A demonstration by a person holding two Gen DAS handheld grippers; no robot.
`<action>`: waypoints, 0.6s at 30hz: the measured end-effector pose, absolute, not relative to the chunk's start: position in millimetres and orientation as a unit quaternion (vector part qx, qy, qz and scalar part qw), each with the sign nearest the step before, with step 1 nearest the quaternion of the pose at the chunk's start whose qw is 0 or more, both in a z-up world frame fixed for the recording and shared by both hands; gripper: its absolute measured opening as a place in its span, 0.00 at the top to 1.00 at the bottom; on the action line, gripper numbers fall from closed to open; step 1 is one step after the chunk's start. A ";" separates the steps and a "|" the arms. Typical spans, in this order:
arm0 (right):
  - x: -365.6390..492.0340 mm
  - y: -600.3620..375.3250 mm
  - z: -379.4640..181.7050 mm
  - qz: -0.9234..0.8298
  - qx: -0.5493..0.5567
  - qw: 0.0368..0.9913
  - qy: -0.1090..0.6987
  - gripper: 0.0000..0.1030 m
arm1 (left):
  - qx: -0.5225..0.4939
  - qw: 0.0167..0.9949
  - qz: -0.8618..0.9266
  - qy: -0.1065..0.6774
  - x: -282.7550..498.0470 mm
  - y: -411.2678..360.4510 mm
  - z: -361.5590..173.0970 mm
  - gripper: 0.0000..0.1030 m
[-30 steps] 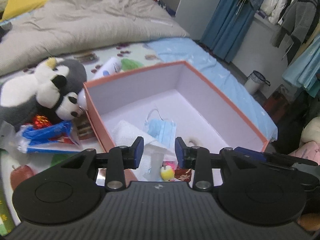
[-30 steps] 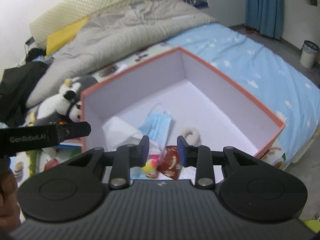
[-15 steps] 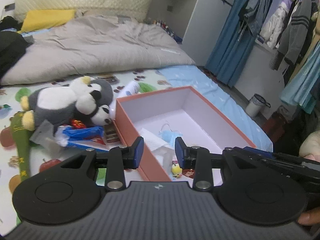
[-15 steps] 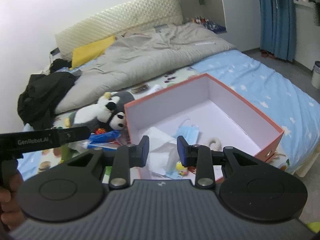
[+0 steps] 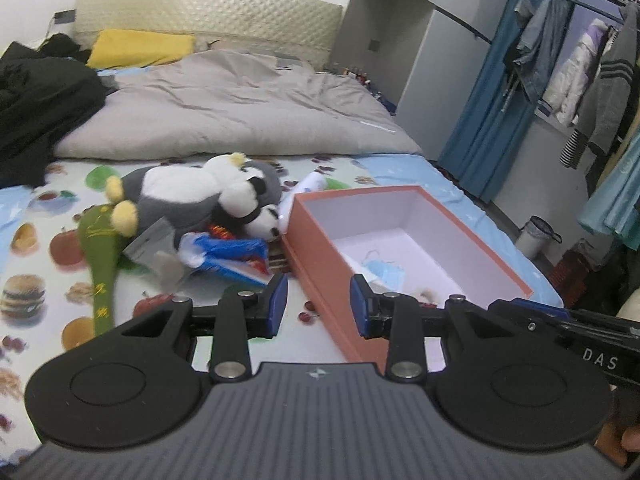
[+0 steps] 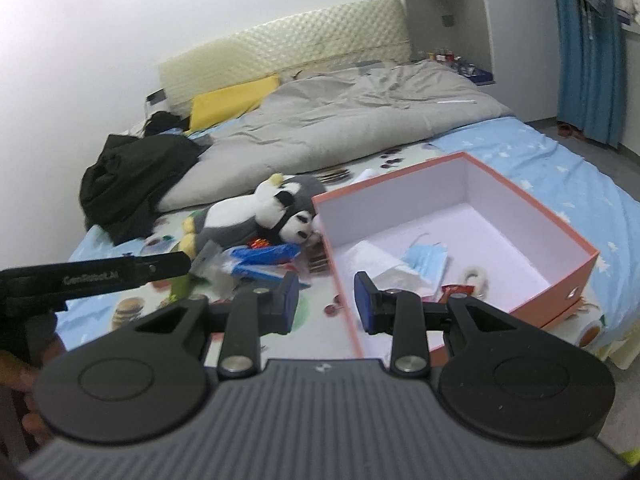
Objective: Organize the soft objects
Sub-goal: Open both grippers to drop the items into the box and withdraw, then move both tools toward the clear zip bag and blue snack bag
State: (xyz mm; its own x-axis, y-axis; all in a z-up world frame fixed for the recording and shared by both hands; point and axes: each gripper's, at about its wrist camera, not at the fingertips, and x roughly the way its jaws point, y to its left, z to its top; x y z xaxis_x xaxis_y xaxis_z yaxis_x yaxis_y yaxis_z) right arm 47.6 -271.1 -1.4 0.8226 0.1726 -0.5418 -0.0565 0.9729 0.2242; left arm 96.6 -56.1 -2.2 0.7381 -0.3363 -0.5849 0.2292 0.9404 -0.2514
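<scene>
An orange box (image 5: 316,256) (image 6: 576,264) with a white inside stands on the bed. In it lie a blue face mask (image 6: 426,258) (image 5: 384,272), white tissue (image 6: 384,264), a white ring (image 6: 476,276) and a red wrapper (image 6: 456,290). Left of the box a grey and white plush penguin (image 5: 192,196) (image 6: 248,212) lies by a small panda plush (image 5: 264,216) (image 6: 298,226), a blue packet (image 5: 224,252) (image 6: 264,256) and a green plush stick (image 5: 100,256). My left gripper (image 5: 318,306) and right gripper (image 6: 326,302) hang open and empty, back from the box's near corner.
A grey duvet (image 5: 224,112), a yellow pillow (image 5: 140,46) and black clothing (image 5: 36,100) cover the far part of the bed. Hanging clothes (image 5: 580,60), a blue curtain (image 6: 588,48) and a small bin (image 5: 538,236) stand right. The other gripper's arm (image 6: 92,278) crosses the right wrist view.
Both grippers pulled back and rose away from the box, so the box looks smaller and more of the bed, plush toys and headboard came into view. Jaw gaps unchanged.
</scene>
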 end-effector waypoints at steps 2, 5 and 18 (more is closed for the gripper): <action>44.7 -263.9 -3.0 0.071 0.096 0.949 0.292 0.66 | -0.088 0.930 -0.143 0.327 89.9 -47.5 -5.2 0.62; 41.9 -252.1 -5.5 0.087 0.091 0.948 0.293 0.66 | -0.096 0.931 -0.132 0.328 81.5 -35.7 -10.0 0.62; 26.3 -203.2 -23.2 0.139 0.044 0.940 0.308 0.66 | -0.111 0.930 -0.087 0.340 50.9 -0.5 -35.3 0.56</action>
